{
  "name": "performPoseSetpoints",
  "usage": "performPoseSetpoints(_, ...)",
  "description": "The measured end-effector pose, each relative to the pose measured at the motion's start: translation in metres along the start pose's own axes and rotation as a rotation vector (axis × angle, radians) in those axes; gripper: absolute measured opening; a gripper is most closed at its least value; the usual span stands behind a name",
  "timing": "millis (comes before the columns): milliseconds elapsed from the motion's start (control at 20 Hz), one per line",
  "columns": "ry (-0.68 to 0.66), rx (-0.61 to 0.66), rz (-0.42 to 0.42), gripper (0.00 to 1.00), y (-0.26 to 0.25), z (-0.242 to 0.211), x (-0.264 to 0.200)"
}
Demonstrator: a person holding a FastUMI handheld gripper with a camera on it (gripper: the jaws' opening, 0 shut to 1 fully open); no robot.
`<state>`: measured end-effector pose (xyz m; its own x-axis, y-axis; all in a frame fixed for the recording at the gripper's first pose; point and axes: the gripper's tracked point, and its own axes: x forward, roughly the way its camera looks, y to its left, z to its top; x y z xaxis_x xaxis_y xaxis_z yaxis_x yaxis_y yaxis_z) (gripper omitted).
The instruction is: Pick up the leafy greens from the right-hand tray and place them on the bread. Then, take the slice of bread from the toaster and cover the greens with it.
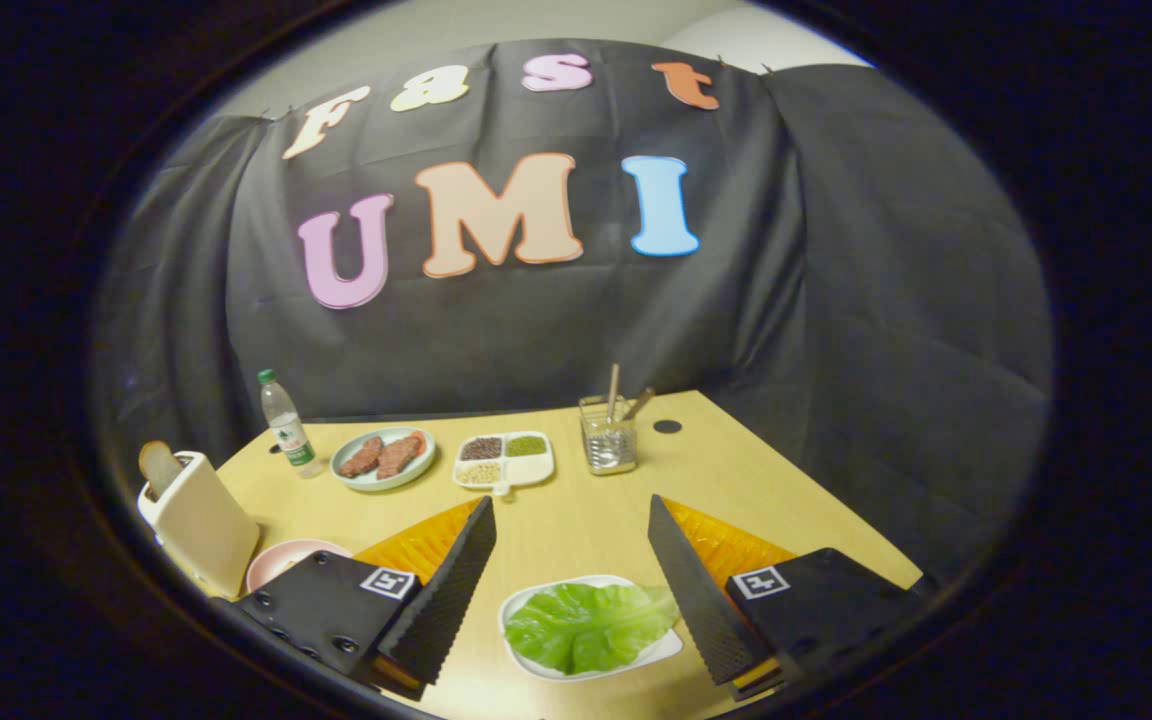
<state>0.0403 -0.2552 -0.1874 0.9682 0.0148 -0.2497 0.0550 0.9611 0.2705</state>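
Note:
A leaf of green lettuce (586, 625) lies in a white tray (526, 598) on the wooden table, low between my fingers. My gripper (571, 515) is open and holds nothing, hovering above the tray with its tips apart on either side. A cream toaster (201, 520) stands off to the left with a slice of bread (158, 464) sticking up out of its slot. A pink plate (286, 560) sits just right of the toaster, partly hidden behind my left finger (451, 590); what lies on it I cannot tell.
Farther back on the table (556, 520) are a water bottle (286, 425), a pale green plate with meat slices (383, 457), a white divided dish of grains (504, 460) and a clear utensil holder (609, 435). The table's right edge slants away.

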Motion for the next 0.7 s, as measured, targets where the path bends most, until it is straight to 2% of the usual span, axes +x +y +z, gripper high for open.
performPoseSetpoints(300,0.071,0.193,-0.007,0.95,-0.049,-0.058,0.027)
performPoseSetpoints(600,0.155,0.270,0.014,0.95,-0.064,-0.114,0.058)
performPoseSetpoints(700,0.169,0.292,0.024,0.86,-0.065,-0.121,0.064)
